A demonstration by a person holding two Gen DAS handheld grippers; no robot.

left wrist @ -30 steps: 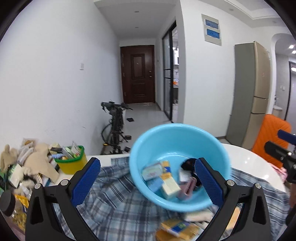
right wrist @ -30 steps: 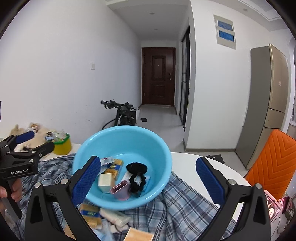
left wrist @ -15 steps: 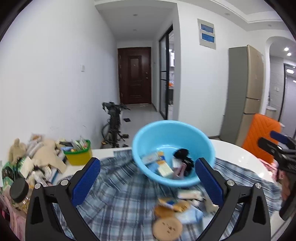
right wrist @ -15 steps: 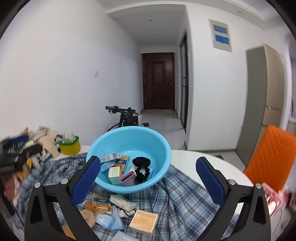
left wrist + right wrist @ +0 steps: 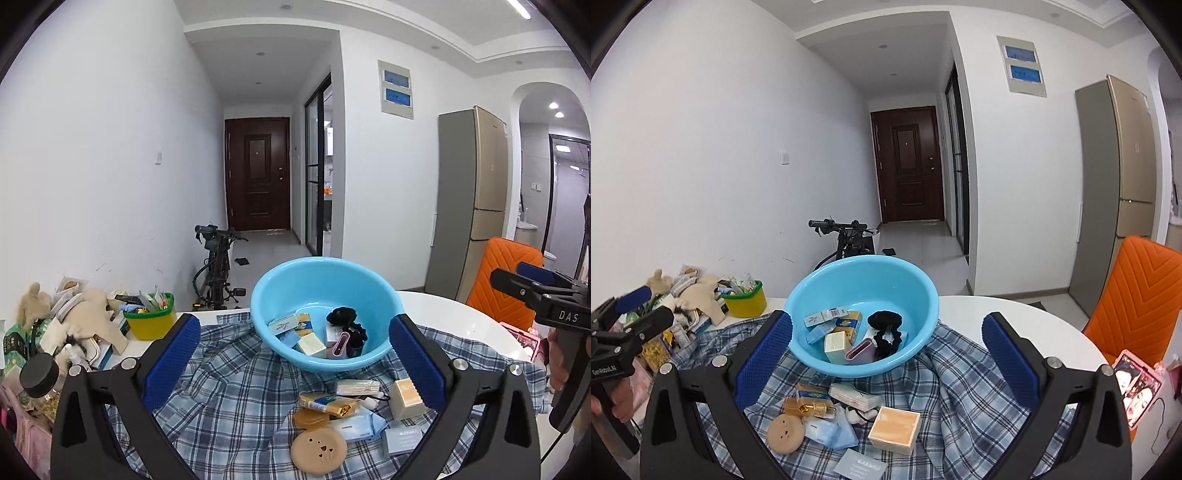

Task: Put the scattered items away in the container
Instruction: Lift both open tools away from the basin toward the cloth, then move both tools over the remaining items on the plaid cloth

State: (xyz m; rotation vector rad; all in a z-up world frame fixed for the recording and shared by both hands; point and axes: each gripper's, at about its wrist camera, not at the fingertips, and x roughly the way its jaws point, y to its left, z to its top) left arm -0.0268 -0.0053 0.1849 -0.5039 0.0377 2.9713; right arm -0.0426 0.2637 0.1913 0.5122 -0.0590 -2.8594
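A light blue basin (image 5: 325, 284) (image 5: 864, 277) sits on a plaid cloth (image 5: 229, 398) and holds several small boxes, a pink case and a black scrunchie. In front of it lie a tan round disc (image 5: 785, 432), a gold packet (image 5: 809, 400), a white pack (image 5: 855, 395), a blue tissue pack (image 5: 831, 434), an orange-topped box (image 5: 894, 429) and a grey card (image 5: 860, 464). My left gripper (image 5: 293, 332) is open and empty, held back from the basin. My right gripper (image 5: 888, 325) is also open and empty. Each shows in the other's view, the right gripper (image 5: 535, 291) and the left gripper (image 5: 631, 314).
A green tub of sachets (image 5: 744, 301) and a pile of plush toys and packets (image 5: 55, 325) crowd the table's left end. A pink phone (image 5: 1137, 384) lies on the white round table (image 5: 1015, 325) at right. An orange chair (image 5: 1137, 295) stands beyond it.
Both grippers have drawn back and up from the basin, which now looks smaller. The loose items on the cloth in front of it have come fully into view.
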